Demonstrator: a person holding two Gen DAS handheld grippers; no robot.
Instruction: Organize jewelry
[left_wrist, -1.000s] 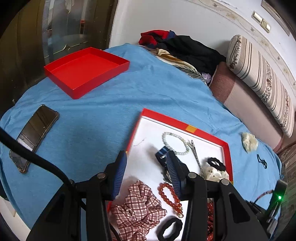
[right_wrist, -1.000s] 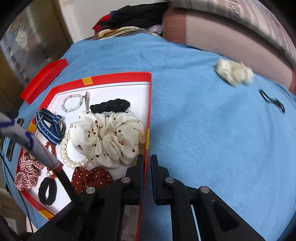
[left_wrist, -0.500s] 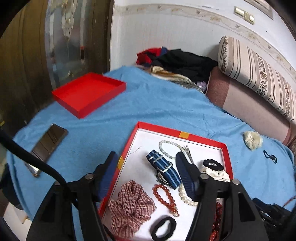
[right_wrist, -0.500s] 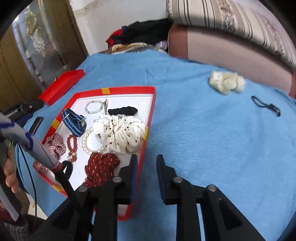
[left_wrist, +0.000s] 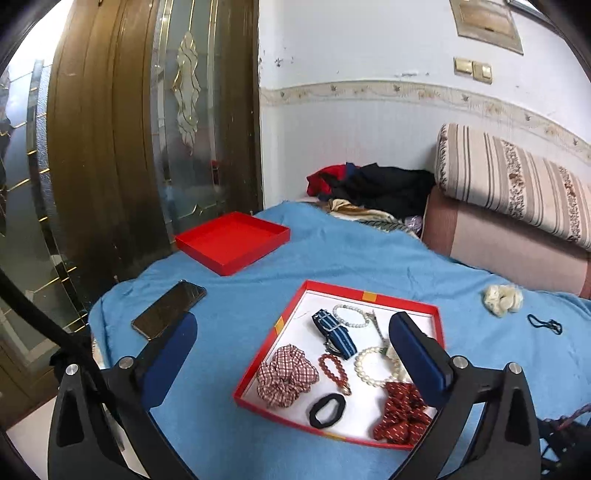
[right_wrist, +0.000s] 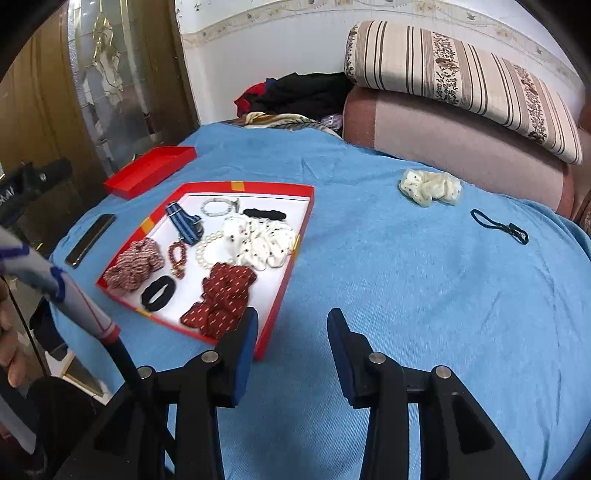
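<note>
1. Sitting on the blue bedspread (right_wrist: 424, 295) is the red tray (left_wrist: 364, 296) with a white floor, and most of the bits are already in it.
2. Inside the tray: a checked red-and-white scrunchie (left_wrist: 286, 376) at the near left corner, a black hair tie (left_wrist: 327, 410) beside it, a red bead bracelet (left_wrist: 334, 371), a white pearl bracelet (left_wrist: 373, 367), a blue striped strap (left_wrist: 334, 333) and a small pale bead bracelet (left_wrist: 351, 315) toward the far edge.
3. There's also a dark red patterned scrunchie (right_wrist: 221, 299) at the near side, a big white dotted scrunchie (right_wrist: 258, 238) against the right wall, and a black wavy hair band (right_wrist: 264, 213) just beyond it.
4. Outside the tray, well apart to the right: a cream scrunchie (right_wrist: 430, 186) and a thin dark elastic loop (right_wrist: 498, 225) on the bedspread.
5. The left gripper (left_wrist: 293, 360) hangs above the tray, spread wide with nothing between its blue pads. The right gripper (right_wrist: 291, 352) is also released, parted over bare bedspread just beside the tray's near right corner.
6. The tray's red lid (left_wrist: 232, 242) lies near the door, and a phone (left_wrist: 170, 309) lies between it and the left gripper.
7. Hard to see: from the left camera the right finger covers the white scrunchie almost completely, and a thin metal thing by the pale bracelet is maybe a hair clip, too small to call.
</note>
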